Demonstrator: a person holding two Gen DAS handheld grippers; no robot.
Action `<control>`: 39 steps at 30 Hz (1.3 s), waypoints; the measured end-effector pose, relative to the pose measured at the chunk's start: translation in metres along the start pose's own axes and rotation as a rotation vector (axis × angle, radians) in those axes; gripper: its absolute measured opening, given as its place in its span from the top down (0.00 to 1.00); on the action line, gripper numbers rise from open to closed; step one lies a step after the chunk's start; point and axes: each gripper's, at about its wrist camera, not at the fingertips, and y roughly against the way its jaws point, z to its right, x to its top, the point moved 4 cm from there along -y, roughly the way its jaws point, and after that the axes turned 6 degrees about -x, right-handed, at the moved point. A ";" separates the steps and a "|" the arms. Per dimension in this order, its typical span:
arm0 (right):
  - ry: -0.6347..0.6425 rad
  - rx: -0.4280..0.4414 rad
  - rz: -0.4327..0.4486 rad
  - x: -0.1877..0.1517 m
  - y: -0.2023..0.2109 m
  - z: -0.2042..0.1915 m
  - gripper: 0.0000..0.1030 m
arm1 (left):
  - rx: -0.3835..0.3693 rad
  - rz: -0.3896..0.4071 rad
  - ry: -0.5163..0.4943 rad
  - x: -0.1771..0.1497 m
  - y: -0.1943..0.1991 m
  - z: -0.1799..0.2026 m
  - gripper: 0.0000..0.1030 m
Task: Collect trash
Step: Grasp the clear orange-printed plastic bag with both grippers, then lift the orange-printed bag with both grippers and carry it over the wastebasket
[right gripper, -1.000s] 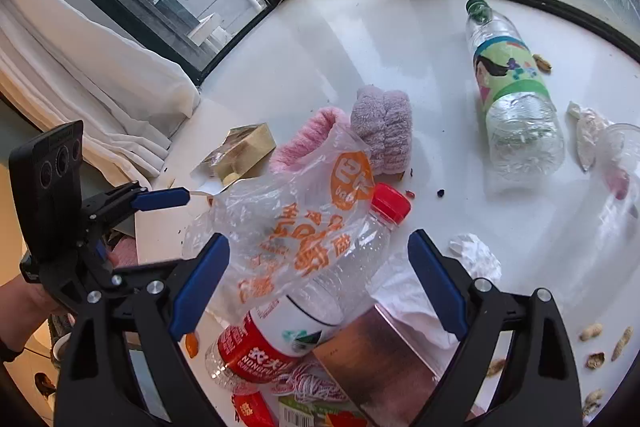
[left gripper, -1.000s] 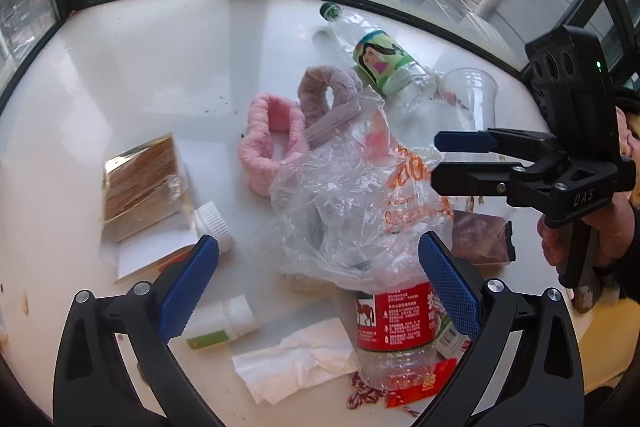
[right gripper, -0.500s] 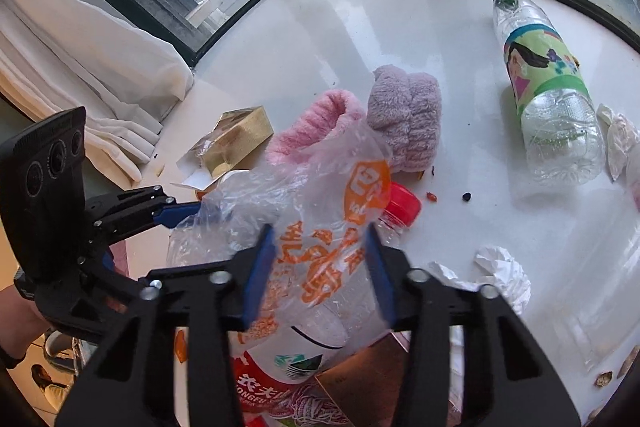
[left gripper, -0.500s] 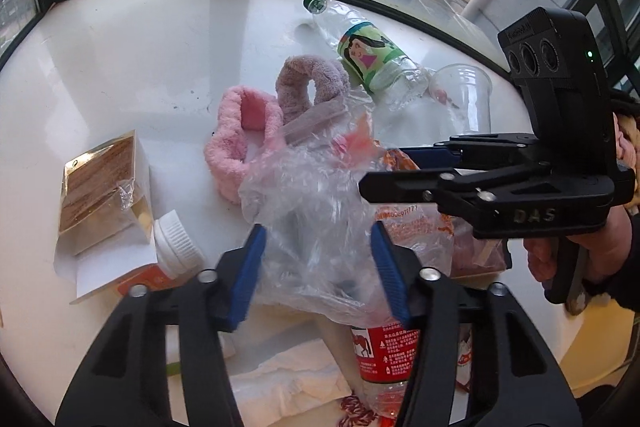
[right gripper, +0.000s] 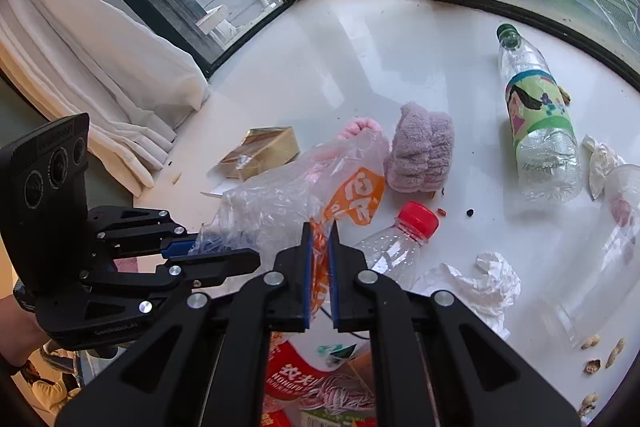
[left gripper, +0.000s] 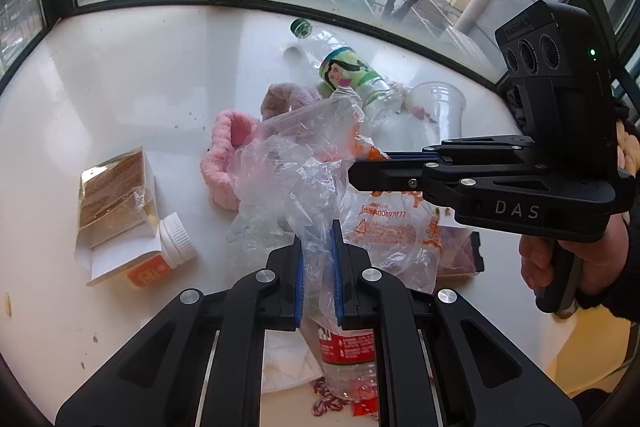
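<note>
A crumpled clear plastic bag point(left gripper: 304, 179) with orange print lies over the clutter on the white table point(left gripper: 140, 75). My left gripper point(left gripper: 318, 255) is shut on the bag's near edge, film pinched between its blue pads. My right gripper point(right gripper: 320, 259) is shut on the orange-printed side of the same bag point(right gripper: 288, 195). Each gripper shows in the other's view: the right gripper point(left gripper: 354, 173) reaches in from the right, the left gripper point(right gripper: 224, 255) from the left. A red-capped bottle point(right gripper: 400, 239) lies partly under the bag.
A green-labelled bottle point(right gripper: 540, 123) and a clear cup point(left gripper: 440, 107) lie towards the window. Pink point(left gripper: 224, 163) and purple point(right gripper: 420, 151) fluffy bands, a gold box point(left gripper: 116, 195), a white pill bottle point(left gripper: 176, 239), crumpled tissue point(right gripper: 480, 283) and peanut shells point(right gripper: 600, 351) are scattered around. A white curtain point(right gripper: 100, 67) hangs at the left.
Both grippers went from wide open to shut, each pinching the plastic bag. Both rose slightly, and the bag now stands drawn up between them.
</note>
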 end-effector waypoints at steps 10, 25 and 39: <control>0.038 -0.013 0.019 -0.007 0.042 -0.022 0.91 | 0.013 0.031 -0.016 -0.006 0.038 0.028 0.91; 0.100 -0.011 0.048 -0.047 0.103 -0.076 0.91 | 0.033 0.075 -0.033 -0.047 0.102 0.079 0.91; 0.182 0.042 0.051 -0.091 0.131 -0.150 0.91 | 0.120 0.125 -0.009 -0.111 0.171 0.095 0.91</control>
